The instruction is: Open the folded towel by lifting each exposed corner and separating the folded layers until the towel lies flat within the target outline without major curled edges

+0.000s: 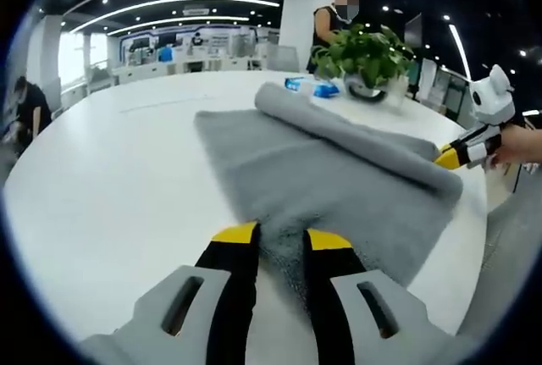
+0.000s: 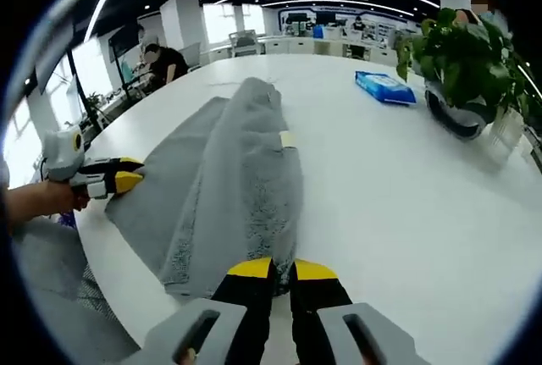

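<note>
A grey towel [image 1: 339, 187] lies on the round white table [image 1: 127, 179], with one long side rolled over into a thick fold [image 1: 339, 128]. My left gripper [image 1: 282, 238] is at the towel's near edge, with the cloth pinched between its yellow tips. In the right gripper view the left gripper [image 2: 118, 177] sits at the towel's left edge. My right gripper [image 2: 283, 269] has its tips nearly together on the end of the towel [image 2: 246, 179] where the folded layers meet. In the left gripper view the right gripper [image 1: 461, 155] shows at the far end of the roll. A small pale tag [image 2: 288, 138] lies on the fold.
A potted plant [image 2: 461, 52] and a blue packet [image 2: 385, 87] stand on the table beyond the towel. A person [image 1: 334, 18] stands behind the plant. The table edge [image 2: 110, 272] runs close to both grippers. Bare white tabletop [image 2: 406, 196] lies to the right of the towel.
</note>
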